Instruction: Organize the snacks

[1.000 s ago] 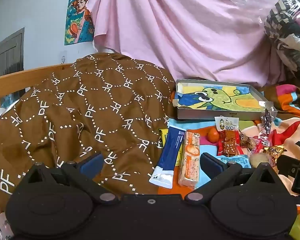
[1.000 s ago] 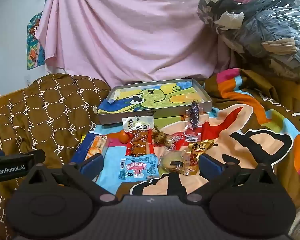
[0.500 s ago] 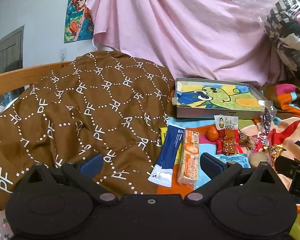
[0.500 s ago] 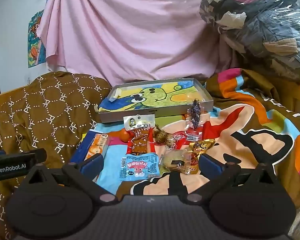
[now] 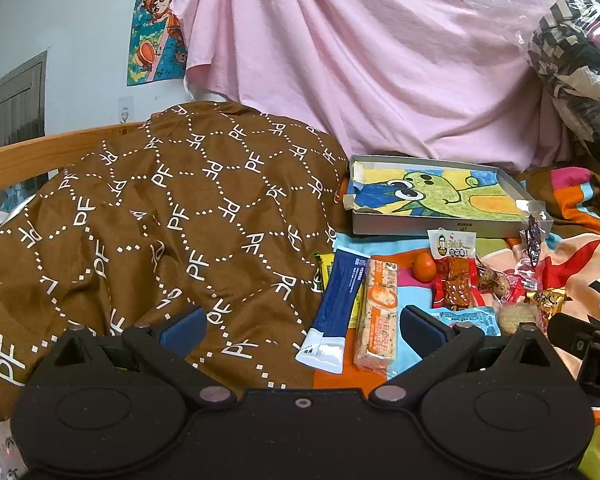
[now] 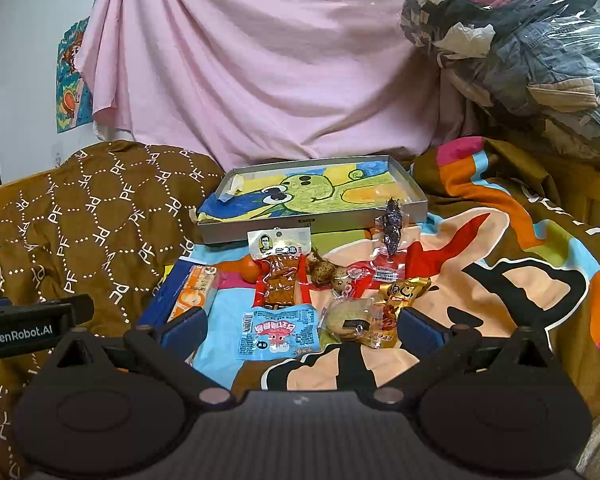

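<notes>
Snacks (image 6: 283, 304) in bright crinkled wrappers, left fingers (image 5: 183, 325) spread, right fingers (image 6: 181, 326) spread

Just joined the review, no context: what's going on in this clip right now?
A person holds a two-finger gripper in each hand over a bed strewn with snacks. Both the left gripper and right gripper are open and hold nothing. The shallow box lined with a cartoon drawing sits behind the pile with no snacks in it. The blue packet and round cake lie nearest the right gripper; the dark blue bar and orange bar lie in front of the left one. No snack is sorted yet.
</notes>
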Motion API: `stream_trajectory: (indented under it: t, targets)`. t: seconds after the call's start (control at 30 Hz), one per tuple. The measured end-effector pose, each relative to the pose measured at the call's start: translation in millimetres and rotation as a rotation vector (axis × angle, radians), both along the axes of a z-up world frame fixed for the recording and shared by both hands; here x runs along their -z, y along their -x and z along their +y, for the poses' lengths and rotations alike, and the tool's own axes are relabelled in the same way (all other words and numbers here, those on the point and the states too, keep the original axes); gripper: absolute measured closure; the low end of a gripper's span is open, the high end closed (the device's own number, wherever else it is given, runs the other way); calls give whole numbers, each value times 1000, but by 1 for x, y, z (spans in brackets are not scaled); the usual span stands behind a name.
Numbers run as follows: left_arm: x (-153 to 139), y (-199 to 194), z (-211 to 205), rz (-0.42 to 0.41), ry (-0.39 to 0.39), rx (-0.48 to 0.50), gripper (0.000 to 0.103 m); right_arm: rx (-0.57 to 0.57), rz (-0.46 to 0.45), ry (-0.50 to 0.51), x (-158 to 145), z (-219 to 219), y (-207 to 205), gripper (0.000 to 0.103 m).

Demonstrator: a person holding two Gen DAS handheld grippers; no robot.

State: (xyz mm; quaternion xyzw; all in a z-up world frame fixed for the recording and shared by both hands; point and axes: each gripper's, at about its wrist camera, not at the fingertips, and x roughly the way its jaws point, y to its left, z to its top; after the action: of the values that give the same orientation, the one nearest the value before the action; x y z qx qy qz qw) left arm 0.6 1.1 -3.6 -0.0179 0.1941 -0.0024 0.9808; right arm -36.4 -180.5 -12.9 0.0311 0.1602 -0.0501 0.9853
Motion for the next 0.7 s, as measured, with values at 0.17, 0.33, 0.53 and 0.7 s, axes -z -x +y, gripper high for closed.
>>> stream_trajectory:
  t: [0.17, 0.33, 0.53, 0.7]
  targets:
    - [0, 0, 0, 1, 0, 0, 1, 0, -1, 2, 1, 1, 0, 0]
    - [0, 0, 0, 2, 0, 0, 1, 0, 0, 2, 1, 1, 0, 0]
    - [0, 0, 0, 2, -1, -1, 1, 0, 1, 4, 1, 0, -1, 0]
    - [0, 0, 0, 2, 0, -1, 1, 0, 2, 5, 1, 1, -1, 0]
